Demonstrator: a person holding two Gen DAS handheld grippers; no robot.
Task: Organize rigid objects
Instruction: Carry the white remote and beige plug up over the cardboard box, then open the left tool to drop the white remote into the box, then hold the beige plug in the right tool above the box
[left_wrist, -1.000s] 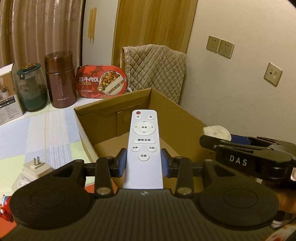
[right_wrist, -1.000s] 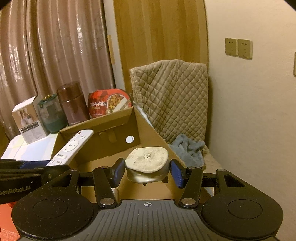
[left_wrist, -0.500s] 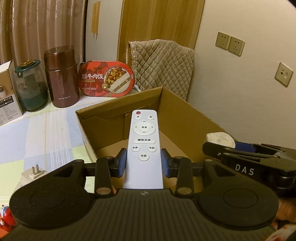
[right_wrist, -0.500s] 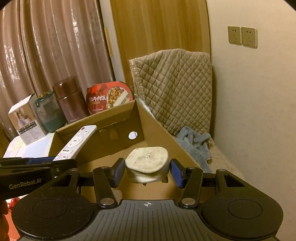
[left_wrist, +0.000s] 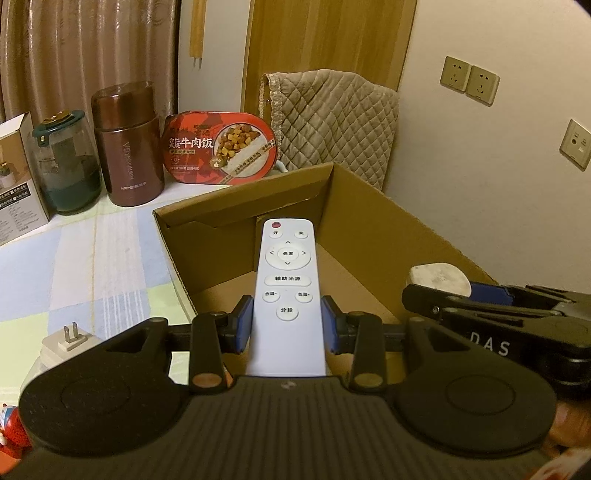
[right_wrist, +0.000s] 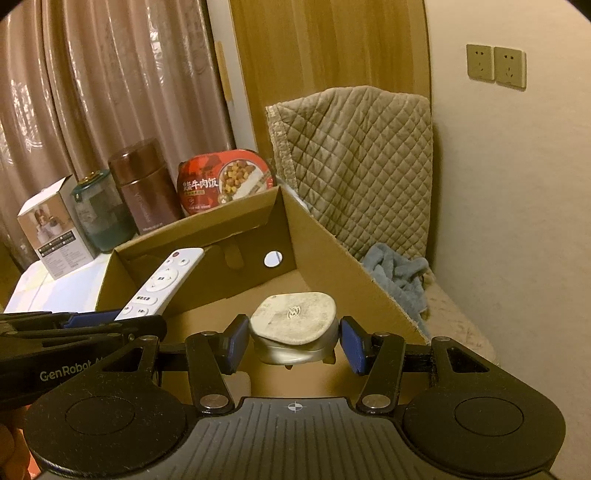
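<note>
The left gripper (left_wrist: 287, 325) is clamped on a white remote control (left_wrist: 287, 280), its blue pads pressing the remote's two long edges near the lower buttons. The remote points forward and down over the open cardboard box (left_wrist: 369, 221), buttons up, its red button at the far end. Whether the remote's tip touches the box floor cannot be made out from this angle.

The right gripper (right_wrist: 293, 341) grips a scuffed white plug adapter (right_wrist: 293, 317) by its sides, flat face upward. What look like metal prongs stick out underneath. It hangs above the bare brown floor of the same box, near the wall that has a round hole. In the right wrist view the remote shows at the left, slanting up from the left gripper's black body; in the left wrist view the adapter shows at the right edge, held in the other tool.

Behind the box, on the pale checked tablecloth (left_wrist: 74, 266), stand a red instant beef-rice tray (left_wrist: 221, 147) propped on edge, a brown steel food flask (left_wrist: 127, 144), a glass jar with a green lid (left_wrist: 66, 166) and a small white carton (left_wrist: 16, 173). A white charger plug (left_wrist: 68, 339) lies near the left of the box. A quilted beige cover (left_wrist: 332, 118) drapes behind, and a blue-grey towel (right_wrist: 400, 273) lies beside the box's right wall.
</note>
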